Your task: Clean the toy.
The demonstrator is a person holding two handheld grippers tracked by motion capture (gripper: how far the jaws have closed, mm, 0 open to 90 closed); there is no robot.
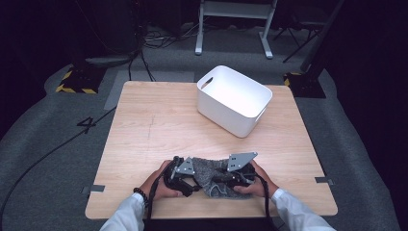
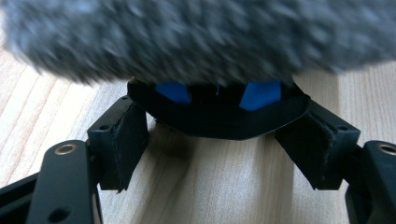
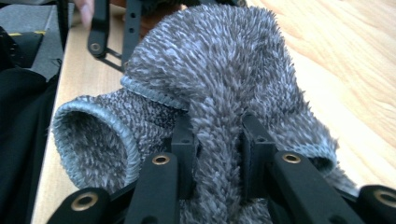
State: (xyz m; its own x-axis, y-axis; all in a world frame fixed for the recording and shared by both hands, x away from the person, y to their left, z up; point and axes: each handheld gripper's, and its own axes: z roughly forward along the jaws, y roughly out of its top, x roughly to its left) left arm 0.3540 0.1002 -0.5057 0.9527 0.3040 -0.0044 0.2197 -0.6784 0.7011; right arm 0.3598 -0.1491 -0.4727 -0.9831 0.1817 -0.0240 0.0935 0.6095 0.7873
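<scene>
Pale wooden table (image 1: 144,130) under dim light, dark floor and cables all around it, and a white bin (image 1: 234,100) sitting on its far side. Well nearer the person than the bin, close to the table's near edge, both hands are working a grey fuzzy sock (image 1: 215,175).

Right gripper (image 3: 218,140) first: in the right gripper view its two black jaws stand narrow, pinched on a thick ridge of the sock's fluffy pile that runs straight up between them. The sock's cuff opening gapes just to the left of those jaws, its rolled rim facing the camera, and more fabric spills out to the right of them. From the high view the right gripper (image 1: 239,174) sits on the sock's side that lies nearer the bin's side of the table.

Left gripper (image 2: 217,100) now: jaws drawn close together, blue pads meeting at the tips right under the sock (image 2: 196,37), whose blurred grey pile hangs across the top. Whether fabric is caught between those tips, I cannot tell. Bare wood shows beneath.
</scene>
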